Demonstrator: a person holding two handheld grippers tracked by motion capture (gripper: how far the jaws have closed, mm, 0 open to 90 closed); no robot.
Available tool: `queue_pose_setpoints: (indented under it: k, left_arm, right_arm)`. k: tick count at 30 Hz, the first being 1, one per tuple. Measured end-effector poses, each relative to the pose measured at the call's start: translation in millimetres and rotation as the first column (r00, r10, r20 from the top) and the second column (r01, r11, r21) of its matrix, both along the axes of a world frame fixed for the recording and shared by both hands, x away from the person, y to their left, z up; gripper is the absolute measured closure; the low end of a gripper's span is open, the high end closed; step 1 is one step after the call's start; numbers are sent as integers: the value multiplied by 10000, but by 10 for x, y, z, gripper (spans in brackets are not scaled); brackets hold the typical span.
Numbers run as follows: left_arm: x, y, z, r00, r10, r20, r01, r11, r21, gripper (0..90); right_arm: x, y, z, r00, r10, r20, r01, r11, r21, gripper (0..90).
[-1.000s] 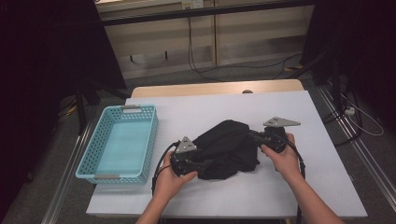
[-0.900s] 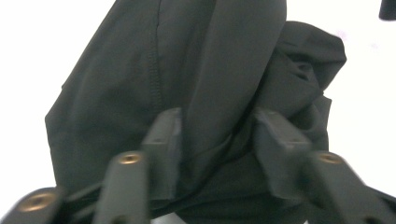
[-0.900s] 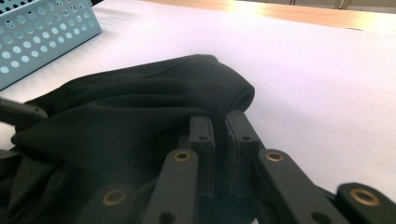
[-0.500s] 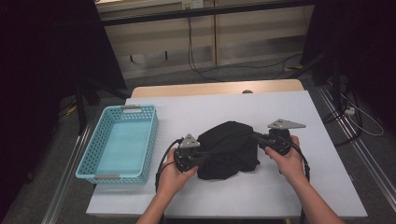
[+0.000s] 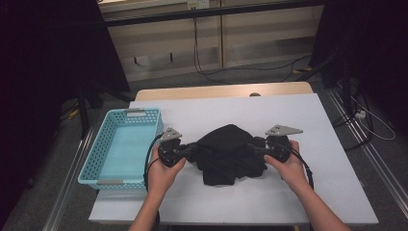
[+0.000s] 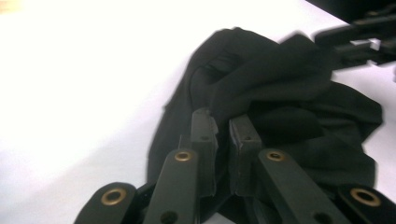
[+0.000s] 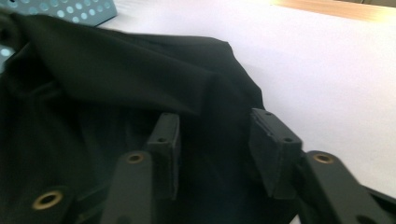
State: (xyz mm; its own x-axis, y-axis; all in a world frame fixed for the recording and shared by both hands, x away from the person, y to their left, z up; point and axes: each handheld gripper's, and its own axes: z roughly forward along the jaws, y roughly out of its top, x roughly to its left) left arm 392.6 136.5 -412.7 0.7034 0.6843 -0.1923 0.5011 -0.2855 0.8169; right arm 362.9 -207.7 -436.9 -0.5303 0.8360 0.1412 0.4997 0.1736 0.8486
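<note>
Between your black tongs (image 5: pixel 192 151) lies plain black cloth (image 5: pixel 230 154); beside your left tongs, a light-blue basket (image 5: pixel 91 168) with dotted holes; under them, a white table (image 5: pixel 231 108).

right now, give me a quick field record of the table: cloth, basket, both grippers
cloth: black garment, bunched at mid-table on the white table
basket: light blue basket, left of the garment, nothing in it
left gripper: jaws have just closed, pinching a fold of the garment
right gripper: jaws have just been opening, pads apart over the garment's edge, not pressing it
hands: one on each gripper, at either side of the garment
</note>
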Motion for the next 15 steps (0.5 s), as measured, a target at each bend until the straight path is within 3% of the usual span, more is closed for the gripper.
queue_pose_setpoints:
  k: [6, 12, 13, 15]
  left_arm:
    - [29, 73, -8, 9991, 417, 16, -417, 9991, -67, 830]
    - [37, 73, -46, 9988, 479, -56, -479, 9988, -19, 823]
    - [35, 69, -54, 9988, 486, -61, -486, 9988, -79, 815]
    - [35, 69, -65, 9989, 450, -94, -451, 9989, -84, 797]
  right_arm:
    - [-110, 53, -33, 9951, 922, -366, -924, 9957, -47, 405]
    - [-70, 257, -119, 9894, 1382, -455, -1415, 9867, -801, 365]
    - [-46, 284, -142, 9899, 1327, -504, -1372, 9854, -1006, 390]
    - [-8, 308, -171, 9941, 989, -440, -1039, 9855, -1338, 536]
